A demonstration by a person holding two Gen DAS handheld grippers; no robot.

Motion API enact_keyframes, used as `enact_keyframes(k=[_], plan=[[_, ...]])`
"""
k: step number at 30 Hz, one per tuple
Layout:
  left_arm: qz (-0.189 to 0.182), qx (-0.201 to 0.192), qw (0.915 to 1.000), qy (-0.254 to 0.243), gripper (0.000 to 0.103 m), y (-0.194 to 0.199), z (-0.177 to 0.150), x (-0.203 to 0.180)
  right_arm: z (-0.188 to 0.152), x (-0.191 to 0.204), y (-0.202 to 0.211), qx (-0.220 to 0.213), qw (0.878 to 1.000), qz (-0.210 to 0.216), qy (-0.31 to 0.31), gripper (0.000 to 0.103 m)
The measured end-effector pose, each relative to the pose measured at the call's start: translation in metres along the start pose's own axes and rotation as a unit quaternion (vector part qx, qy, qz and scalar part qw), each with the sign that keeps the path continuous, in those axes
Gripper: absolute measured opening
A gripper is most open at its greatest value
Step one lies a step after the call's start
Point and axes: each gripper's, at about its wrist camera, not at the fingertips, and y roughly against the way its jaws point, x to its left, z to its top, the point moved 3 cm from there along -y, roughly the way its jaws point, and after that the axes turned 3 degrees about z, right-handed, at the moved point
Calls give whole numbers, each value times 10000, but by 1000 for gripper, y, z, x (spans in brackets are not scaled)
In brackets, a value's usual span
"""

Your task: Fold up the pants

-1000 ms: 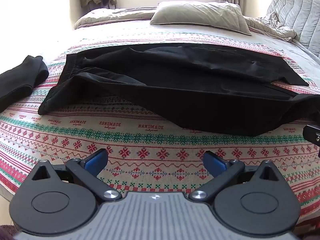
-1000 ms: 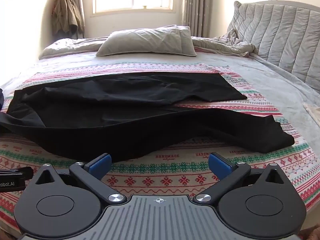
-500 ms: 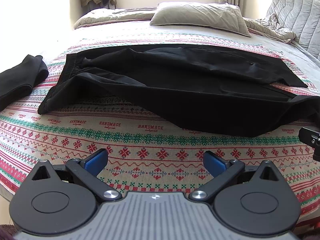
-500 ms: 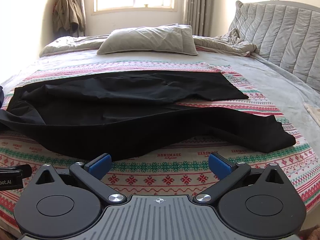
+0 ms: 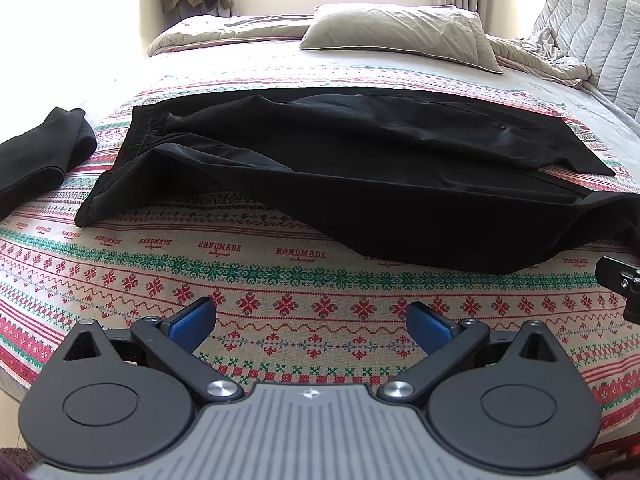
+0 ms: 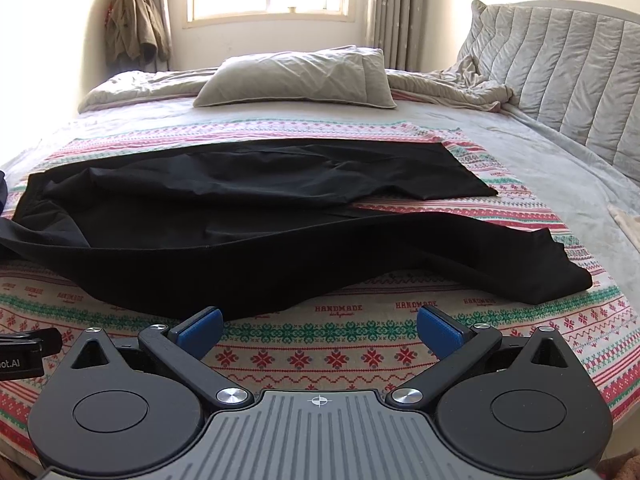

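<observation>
Black pants [image 5: 360, 184] lie spread across a patterned blanket [image 5: 280, 280] on the bed, waistband to the left, legs running right. In the right wrist view the pants [image 6: 248, 224] show both legs parted, the near leg's hem at the right. My left gripper [image 5: 311, 322] hovers open over the blanket, short of the pants' near edge, holding nothing. My right gripper [image 6: 318, 330] is open too, its left fingertip close to the near fold of the pants, empty. The right gripper's body [image 5: 620, 284] shows at the left view's right edge.
A folded black garment [image 5: 36, 156] lies on the blanket at the left. A grey pillow [image 6: 296, 78] and rumpled duvet [image 6: 448, 88] sit at the far side, a padded headboard [image 6: 560, 76] at the right. Clothes [image 6: 132, 24] hang by the window.
Both grippers have drawn back and risen slightly, so the pants sit a little farther off in each view. The pants have not moved; both grippers stay open.
</observation>
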Motion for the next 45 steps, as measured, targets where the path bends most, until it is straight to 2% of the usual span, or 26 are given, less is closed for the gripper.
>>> enact_keyframes(k=[45], plan=[[-13, 16, 10000, 17, 103, -1, 0, 0, -5, -4, -4, 50, 10000, -39, 28, 103]])
